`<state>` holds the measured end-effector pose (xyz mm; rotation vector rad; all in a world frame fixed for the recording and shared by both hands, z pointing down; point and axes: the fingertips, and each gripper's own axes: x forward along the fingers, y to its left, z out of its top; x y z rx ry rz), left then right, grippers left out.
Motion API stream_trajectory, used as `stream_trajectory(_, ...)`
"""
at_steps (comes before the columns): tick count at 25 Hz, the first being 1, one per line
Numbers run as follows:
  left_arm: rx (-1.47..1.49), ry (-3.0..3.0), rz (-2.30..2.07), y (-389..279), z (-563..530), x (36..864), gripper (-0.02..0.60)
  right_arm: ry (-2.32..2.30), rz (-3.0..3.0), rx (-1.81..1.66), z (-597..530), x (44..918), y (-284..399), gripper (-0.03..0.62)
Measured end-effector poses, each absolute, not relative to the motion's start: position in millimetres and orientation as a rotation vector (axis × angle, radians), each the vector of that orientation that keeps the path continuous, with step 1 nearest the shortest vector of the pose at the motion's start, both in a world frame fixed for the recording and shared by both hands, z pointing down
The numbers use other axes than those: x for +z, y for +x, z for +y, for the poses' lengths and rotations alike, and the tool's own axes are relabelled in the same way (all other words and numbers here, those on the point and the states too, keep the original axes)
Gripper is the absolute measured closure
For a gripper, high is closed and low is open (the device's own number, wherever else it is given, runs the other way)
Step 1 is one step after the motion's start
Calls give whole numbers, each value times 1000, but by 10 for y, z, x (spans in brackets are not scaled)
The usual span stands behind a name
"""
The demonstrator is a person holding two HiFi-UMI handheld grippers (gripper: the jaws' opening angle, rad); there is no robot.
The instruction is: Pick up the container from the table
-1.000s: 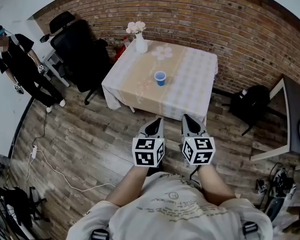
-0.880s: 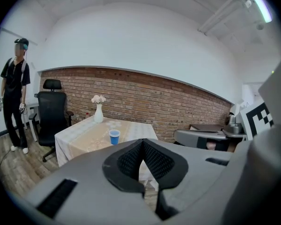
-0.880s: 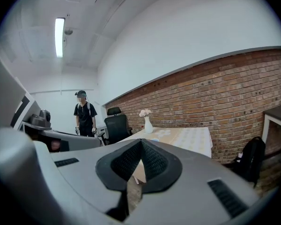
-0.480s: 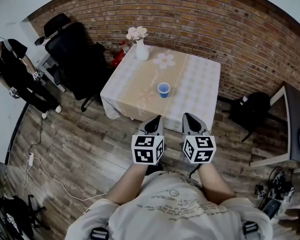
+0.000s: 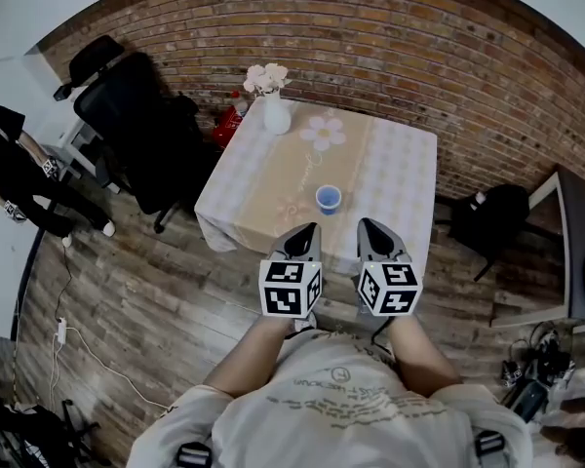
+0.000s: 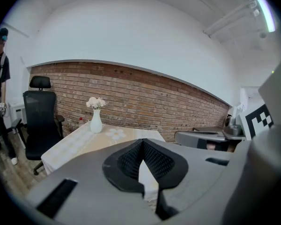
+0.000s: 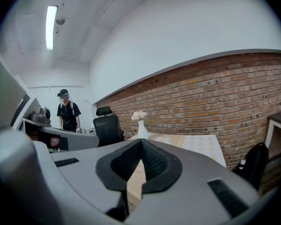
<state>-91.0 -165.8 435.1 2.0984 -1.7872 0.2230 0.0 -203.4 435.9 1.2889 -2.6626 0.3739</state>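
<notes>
The container is a small blue cup (image 5: 329, 199) standing upright near the front of a square table (image 5: 400, 178) covered by a pale checked cloth. My left gripper (image 5: 308, 228) and right gripper (image 5: 368, 224) are side by side just short of the table's near edge, pointing at it, with the cup a little beyond and between them. Both are shut with nothing in them. In the left gripper view the jaws of the left gripper (image 6: 141, 140) meet tip to tip, and so do those of the right gripper (image 7: 140, 142) in its view. The jaws hide the cup in both gripper views.
A white vase of flowers (image 5: 276, 115) stands at the table's far left corner. A black office chair (image 5: 136, 115) is left of the table, with a standing person (image 5: 19, 178) beyond it. A black backpack (image 5: 492, 208) and a desk (image 5: 575, 252) are at the right. A brick wall runs behind.
Both grippers have moved forward together towards the table, so the table and cup now sit closer under the head view. The person at the left has slid towards the picture's edge.
</notes>
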Motion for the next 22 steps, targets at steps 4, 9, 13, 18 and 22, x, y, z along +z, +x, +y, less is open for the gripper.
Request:
stream_trajectory(4, 223, 2098, -1763, -1149, -1879, 4414, 578, 1309, -2643, 372, -2246, 4384, -208, 594)
stream_trajectory(9, 240, 2109, -1724, -1382, -2104, 4527, 578, 1343, -2614, 388, -2422, 4475, -418, 594)
stream_trajectory(13, 256, 2130, -1689, -1557, -2292, 4611, 578, 1384, -2581, 399, -2563, 4565, -551, 594)
stream_trajectory(18, 266, 2159, -1641, -1661, -2490, 4683, 578, 1446, -2545, 407, -2709, 4587, -596, 594)
stream_trajectory(22, 273, 2176, -1598, -1647, -2613, 4754, 578, 1477, -2504, 416, -2793, 4634, -574, 594)
